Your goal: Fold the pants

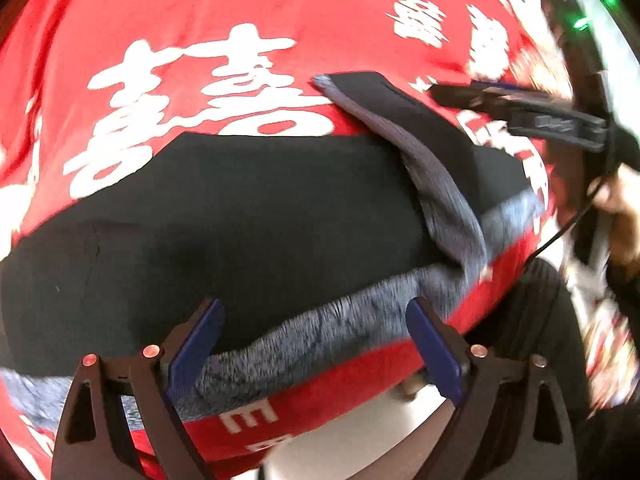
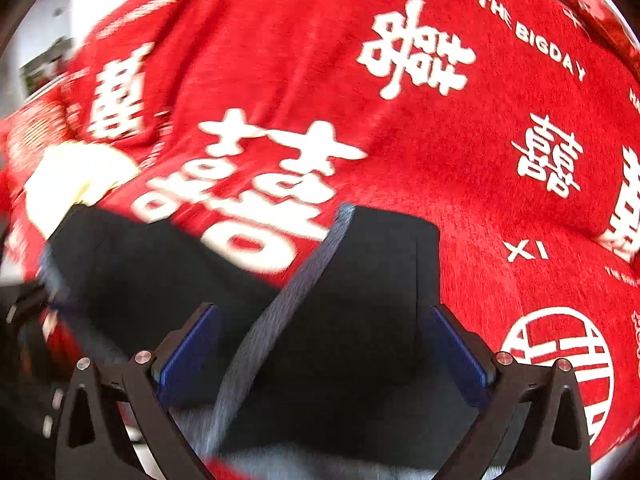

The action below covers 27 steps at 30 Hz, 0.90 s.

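Black pants [image 1: 248, 216] with a grey fleece lining [image 1: 320, 332] lie on a red blanket [image 1: 200, 8] with white characters. One corner is turned over, showing the lining [image 1: 436, 184]. My left gripper [image 1: 316, 344] is open, its blue pads either side of the near fleece edge. My right gripper shows in the left wrist view [image 1: 456, 94] at the right, beside the turned corner. In the right wrist view the right gripper [image 2: 326, 344] is open above the black pants [image 2: 360, 300], with a grey lining strip [image 2: 280, 312] running between the pads.
The red blanket [image 2: 440, 140] covers the whole surface. A pale yellow item [image 2: 72, 184] lies at the left beyond the pants. The blanket's near edge [image 1: 320, 404] drops to a white floor [image 1: 360, 440]. A hand and cable [image 1: 616, 208] are at the right.
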### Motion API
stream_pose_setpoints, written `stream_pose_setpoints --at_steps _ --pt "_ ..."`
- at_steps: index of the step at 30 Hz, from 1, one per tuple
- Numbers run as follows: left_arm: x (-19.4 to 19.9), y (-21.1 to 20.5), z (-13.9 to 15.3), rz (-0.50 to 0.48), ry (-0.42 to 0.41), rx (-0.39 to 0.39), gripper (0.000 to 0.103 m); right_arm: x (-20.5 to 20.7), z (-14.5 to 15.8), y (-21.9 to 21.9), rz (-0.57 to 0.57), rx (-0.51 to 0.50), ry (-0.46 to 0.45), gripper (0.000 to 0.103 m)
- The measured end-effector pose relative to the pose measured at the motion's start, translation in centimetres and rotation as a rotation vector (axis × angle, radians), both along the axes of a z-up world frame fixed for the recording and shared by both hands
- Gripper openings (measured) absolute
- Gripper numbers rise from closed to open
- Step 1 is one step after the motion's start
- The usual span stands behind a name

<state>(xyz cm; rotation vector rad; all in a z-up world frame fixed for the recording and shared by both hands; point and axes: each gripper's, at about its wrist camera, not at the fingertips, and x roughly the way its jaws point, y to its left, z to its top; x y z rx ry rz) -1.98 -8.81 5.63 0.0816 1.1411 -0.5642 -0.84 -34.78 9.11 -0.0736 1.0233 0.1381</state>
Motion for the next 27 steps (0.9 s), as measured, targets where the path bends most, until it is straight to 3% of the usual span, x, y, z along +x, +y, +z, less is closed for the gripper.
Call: stream_pose_setpoints --at_steps 4,7,8,9,11,12,13,18,21,25,27 --pt "1.8 0.5 -1.5 0.099 0.086 -0.035 0.094 6.4 -4.5 1.5 -0.068 -0.025 0.167 0.103" --pt "2.2 0.4 -2.5 0.119 0.112 -0.017 0.094 8.5 -8.7 1.9 -0.094 -0.153 0.288 0.103" --pt "2.2 0.3 -2.6 0.122 0.111 -0.013 0.094 8.6 -10.0 1.8 -0.101 -0.199 0.332 0.097" --pt "2.1 0.2 -2.6 0.124 0.108 -0.011 0.094 8.8 -11.0 1.4 -0.108 -0.174 0.365 0.085" --pt "2.0 0.1 -2.6 0.121 0.106 -0.007 0.094 8.0 -10.3 -0.4 -0.142 -0.087 0.363 0.032" --pt "1.9 0.0 -2.6 0.121 0.105 -0.006 0.094 7.7 -9.5 -1.1 -0.157 -0.042 0.355 0.019" --pt "2.0 -0.1 -2.6 0.121 0.106 -0.002 0.094 7.3 -8.9 -1.6 -0.166 -0.004 0.348 0.014" --pt "2.2 -0.5 -2.6 0.123 0.112 -0.001 0.094 2.2 -4.2 -6.2 -0.304 0.071 0.183 0.013" --pt "2.1 -0.8 -2.7 0.120 0.111 0.004 0.094 -3.0 -0.7 -10.5 -0.437 0.147 0.033 0.014" --pt "2.1 -1.4 -2.8 0.123 0.111 0.014 0.094 -7.7 -0.3 -14.9 -0.510 0.244 -0.055 0.015" --pt "2.1 -2.0 -3.0 0.118 0.117 0.023 0.094 -9.2 -2.4 -16.5 -0.543 0.299 0.004 0.044"
